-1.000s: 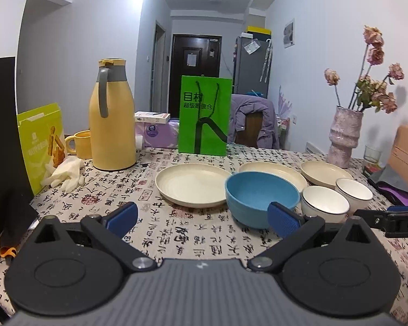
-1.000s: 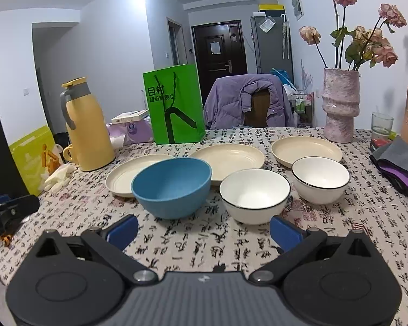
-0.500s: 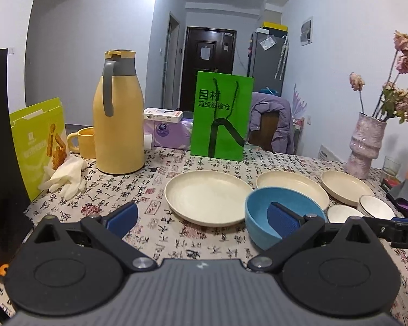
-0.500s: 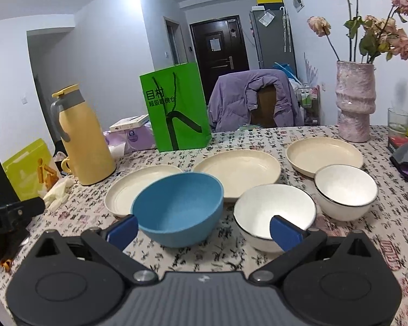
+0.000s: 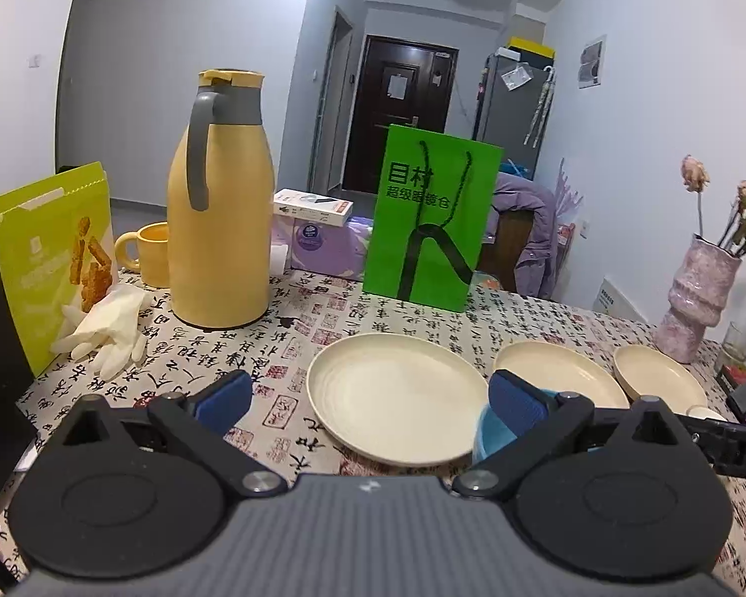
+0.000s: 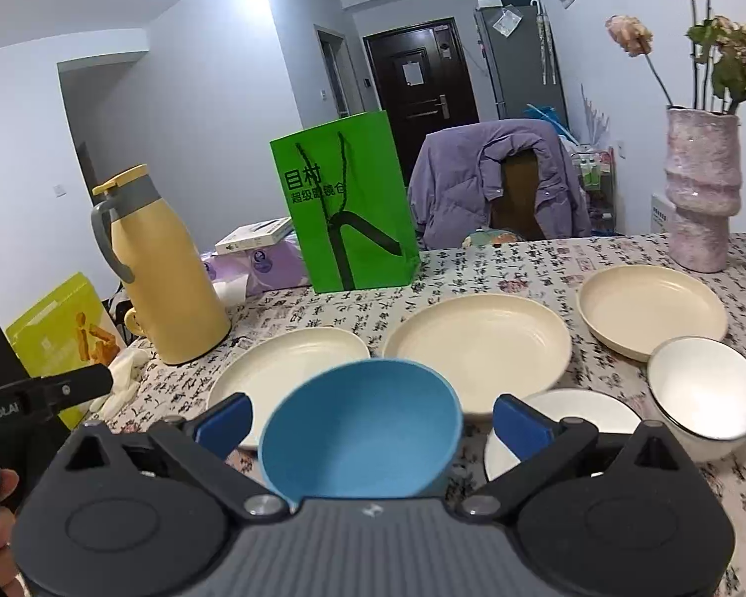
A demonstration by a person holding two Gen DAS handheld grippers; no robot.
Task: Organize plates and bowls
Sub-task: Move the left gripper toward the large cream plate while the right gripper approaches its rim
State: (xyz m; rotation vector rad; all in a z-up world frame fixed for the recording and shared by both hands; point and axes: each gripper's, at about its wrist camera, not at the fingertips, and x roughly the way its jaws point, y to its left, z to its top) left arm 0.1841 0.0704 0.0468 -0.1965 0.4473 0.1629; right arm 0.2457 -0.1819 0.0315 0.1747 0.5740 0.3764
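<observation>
Plates and bowls are all spread out singly on the table (image 6: 547, 258), so by my judgement the organizing has hardly begun: nothing is stacked yet, and every piece waits to be gathered. Straight ahead of the right gripper (image 6: 370, 420), between its two blue pads, sits the blue bowl (image 6: 360, 440), very close; the pads stand wide apart on each side of it and do not touch it, so nothing is held. Beyond the bowl lie three cream plates in a row: the left plate (image 6: 293, 363), the middle plate (image 6: 477, 343) and the deeper right plate (image 6: 651, 313). To the right of this gripper are two white bowls, one near (image 6: 567, 423) behind its right pad and one further right (image 6: 706, 393). The left gripper (image 5: 370, 395) is also opened wide and empty; the left plate (image 5: 398, 398) lies just ahead between its pads, and the blue bowl (image 5: 490, 435) peeps out behind its right pad. The table carries a cloth printed with black characters. Far ahead stand a yellow thermos (image 6: 161, 268), a green paper bag (image 6: 345, 209) and a pink vase (image 6: 701, 189) with dried flowers. Behind the table I see a chair with a purple jacket (image 6: 492, 179), a dark door (image 6: 422, 84) and pale walls.
</observation>
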